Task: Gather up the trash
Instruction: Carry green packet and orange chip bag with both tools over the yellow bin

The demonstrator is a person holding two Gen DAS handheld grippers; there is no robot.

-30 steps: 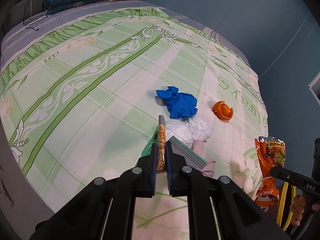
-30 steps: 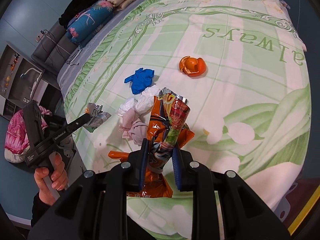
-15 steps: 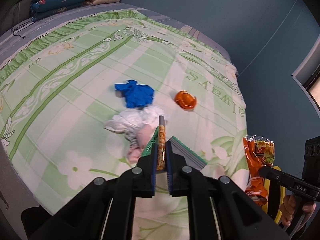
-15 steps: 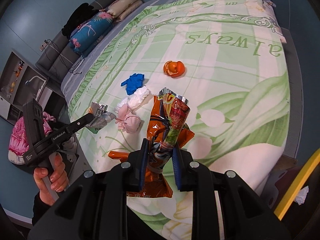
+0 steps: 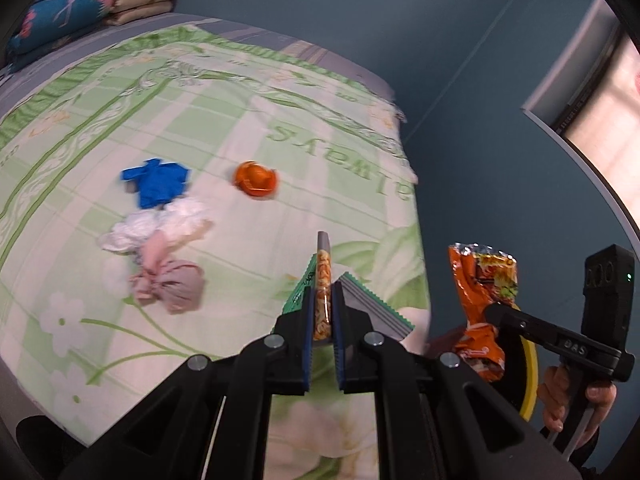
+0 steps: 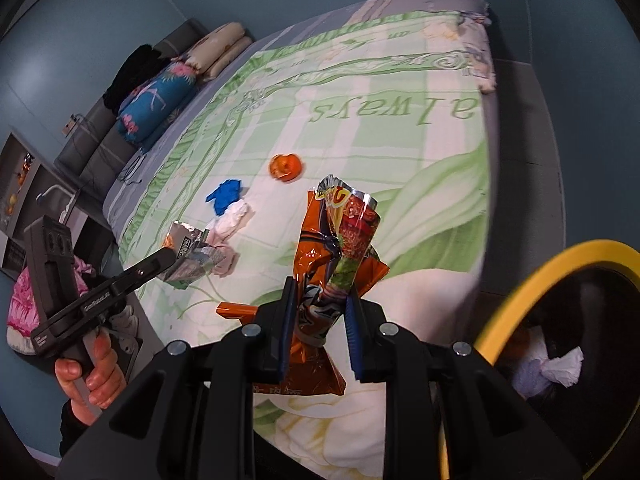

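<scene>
Both grippers loaded, off the bed (image 6: 420,128) edge nr the yellow-rimmed bin (image 6: 516,292): right gripper (image 6: 318,336) fingers clamped on the orange snack bag (image 6: 340,248), left gripper (image 5: 322,344) fingers pinched on a flattened green/silver wrapper (image 5: 323,280). Neither dropped in yet; the bin already holds some white crumpled stuff. Left on the bed, away from the bin: orange peel (image 5: 256,178), blue glove (image 5: 158,184), white tissue wad (image 5: 160,226), pink knotted bag (image 5: 172,284), so roughly mid-task by my read.
</scene>
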